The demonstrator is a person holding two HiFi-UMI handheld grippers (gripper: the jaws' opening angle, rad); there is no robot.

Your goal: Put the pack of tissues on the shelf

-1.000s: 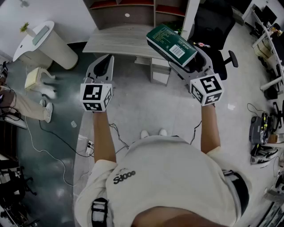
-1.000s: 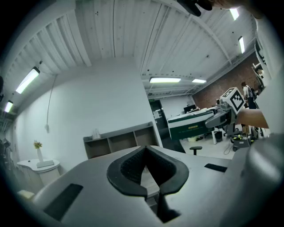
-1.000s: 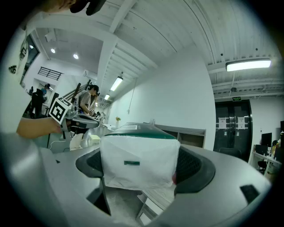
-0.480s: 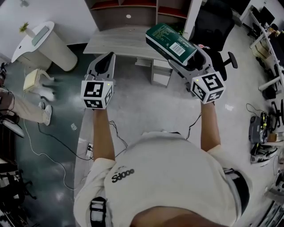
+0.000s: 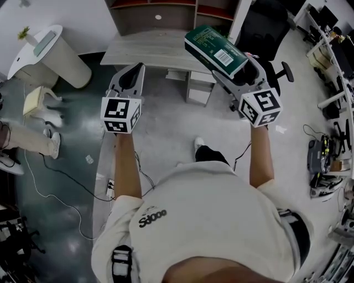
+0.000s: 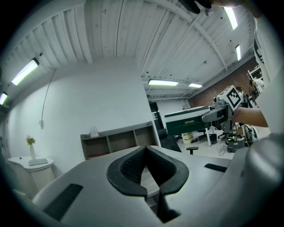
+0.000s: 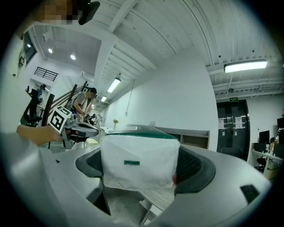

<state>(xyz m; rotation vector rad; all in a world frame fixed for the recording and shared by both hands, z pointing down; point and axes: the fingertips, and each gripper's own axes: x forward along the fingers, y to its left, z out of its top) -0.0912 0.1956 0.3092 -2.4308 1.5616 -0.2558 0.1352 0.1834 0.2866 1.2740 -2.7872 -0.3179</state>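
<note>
Green-topped and white-ended, the pack of tissues (image 5: 214, 51) sits clamped in our right gripper (image 5: 235, 72), held in the air short of the shelf (image 5: 166, 14), while our left gripper (image 5: 131, 74) hangs alongside, jaws together on nothing.

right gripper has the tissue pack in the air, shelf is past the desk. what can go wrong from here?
1. The right gripper clamps the tissue pack by one end. Most of it overhangs the jaws, so the soft wrap may slip or sag.
2. The desk stands before the shelf, so the long pack might clip its edge.
3. The office chair sits close by the right arm.
</note>
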